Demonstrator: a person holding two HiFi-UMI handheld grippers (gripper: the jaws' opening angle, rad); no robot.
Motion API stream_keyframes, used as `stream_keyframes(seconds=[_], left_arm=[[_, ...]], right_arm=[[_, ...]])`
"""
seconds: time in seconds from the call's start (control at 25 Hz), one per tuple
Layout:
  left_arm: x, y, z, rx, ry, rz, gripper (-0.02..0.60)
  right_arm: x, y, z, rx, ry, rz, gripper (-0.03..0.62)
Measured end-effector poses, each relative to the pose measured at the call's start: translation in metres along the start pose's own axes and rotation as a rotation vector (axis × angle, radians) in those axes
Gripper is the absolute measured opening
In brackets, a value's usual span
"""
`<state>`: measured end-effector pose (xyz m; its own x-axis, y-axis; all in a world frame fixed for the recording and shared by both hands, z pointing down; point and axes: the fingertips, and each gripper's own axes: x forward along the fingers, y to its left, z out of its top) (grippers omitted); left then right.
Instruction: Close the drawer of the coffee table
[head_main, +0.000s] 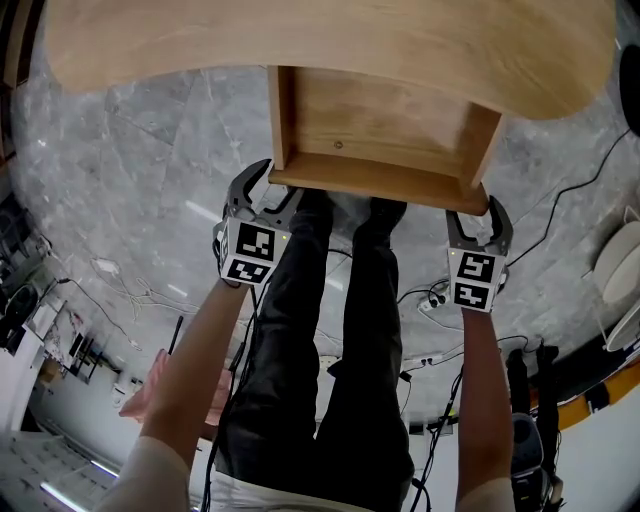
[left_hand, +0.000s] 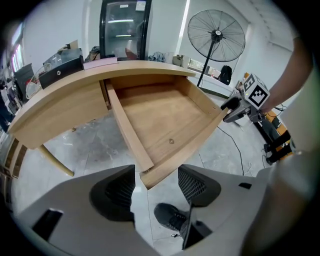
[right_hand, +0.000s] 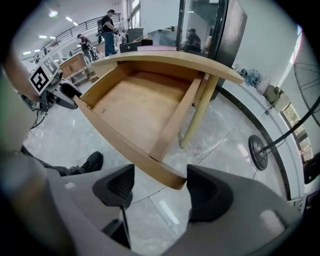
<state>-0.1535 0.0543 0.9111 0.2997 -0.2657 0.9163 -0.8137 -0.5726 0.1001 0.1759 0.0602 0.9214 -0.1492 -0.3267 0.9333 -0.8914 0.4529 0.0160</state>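
The wooden coffee table (head_main: 330, 40) has its drawer (head_main: 380, 130) pulled out toward me; the drawer is empty. Its front panel (head_main: 380, 183) faces my legs. My left gripper (head_main: 262, 200) is open and straddles the panel's left corner (left_hand: 147, 179), which sits between the jaws without being pressed. My right gripper (head_main: 480, 218) is also open, around the panel's right corner (right_hand: 176, 181), which lies close to one finger (right_hand: 207, 192). Both grippers point steeply down. A small screw (left_hand: 171, 141) shows on the inner face of the front panel.
My own legs and shoes (head_main: 345, 290) stand just below the drawer front on a grey marble floor. Cables and a power strip (head_main: 432, 300) lie to the right. A standing fan (left_hand: 216, 34) and a black cabinet (left_hand: 123, 27) stand behind the table. A table leg (right_hand: 197, 117) is beside the drawer.
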Motion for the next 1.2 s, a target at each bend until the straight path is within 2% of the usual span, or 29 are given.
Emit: stream_keyframes(seconds=[0.12,0.8,1.2], left_arm=[[0.000,-0.003,0.000,-0.018,0.000,-0.001,0.254],[-0.006,-0.002,0.002,-0.042,0.012,-0.004,0.241],[-0.018,0.007,0.022,-0.042,-0.023,0.003,0.241]], right_arm=[[0.001,-0.006,0.001,0.015,-0.009,-0.018,0.304],[-0.004,-0.005,0.006,0.025,-0.014,-0.027,0.299],[-0.016,-0.010,0.024,0.025,-0.058,-0.032,0.299]])
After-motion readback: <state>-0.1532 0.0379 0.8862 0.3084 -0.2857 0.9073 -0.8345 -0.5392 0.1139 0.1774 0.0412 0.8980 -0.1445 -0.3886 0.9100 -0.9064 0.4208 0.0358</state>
